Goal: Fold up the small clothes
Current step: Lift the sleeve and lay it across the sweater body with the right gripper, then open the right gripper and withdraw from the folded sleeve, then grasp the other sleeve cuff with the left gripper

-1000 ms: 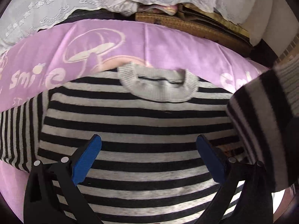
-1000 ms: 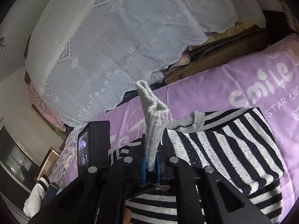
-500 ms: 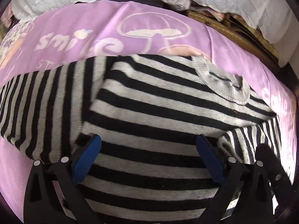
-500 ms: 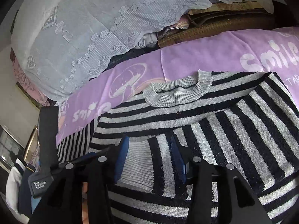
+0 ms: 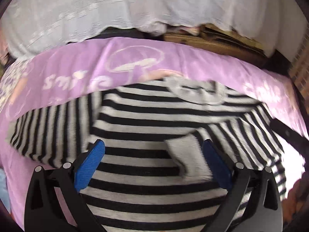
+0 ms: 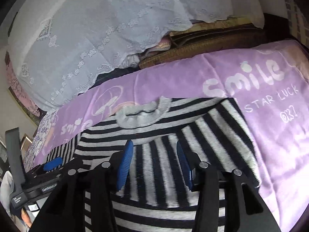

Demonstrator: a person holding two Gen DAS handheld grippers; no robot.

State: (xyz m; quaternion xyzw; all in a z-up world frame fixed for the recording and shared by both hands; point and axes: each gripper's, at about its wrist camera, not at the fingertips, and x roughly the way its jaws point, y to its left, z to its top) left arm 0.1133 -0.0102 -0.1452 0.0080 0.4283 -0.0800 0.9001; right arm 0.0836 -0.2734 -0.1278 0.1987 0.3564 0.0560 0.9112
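Note:
A black-and-grey striped sweater [image 5: 146,119] lies flat on a purple blanket [image 5: 81,67], its grey collar [image 5: 200,90] at the far side. Its right sleeve [image 5: 256,135] is folded across the body, with the grey cuff [image 5: 185,154] lying on the chest. The left sleeve [image 5: 48,127] lies spread out to the left. My left gripper [image 5: 153,162] is open and empty above the sweater's body. My right gripper [image 6: 154,162] is open and empty above the folded sleeve [image 6: 212,135]. The collar also shows in the right wrist view [image 6: 143,114].
A white lace cloth [image 6: 108,25] drapes over things behind the blanket. Brown woven mats [image 6: 202,46] lie at the far edge. The blanket [image 6: 270,104] reads "smile" and extends to the right of the sweater. The left gripper's body [image 6: 29,174] is at the right wrist view's left edge.
My right gripper carried the grey cuff over the sweater, laid the right sleeve across the body and opened. My left gripper stayed open and shifted over the sweater.

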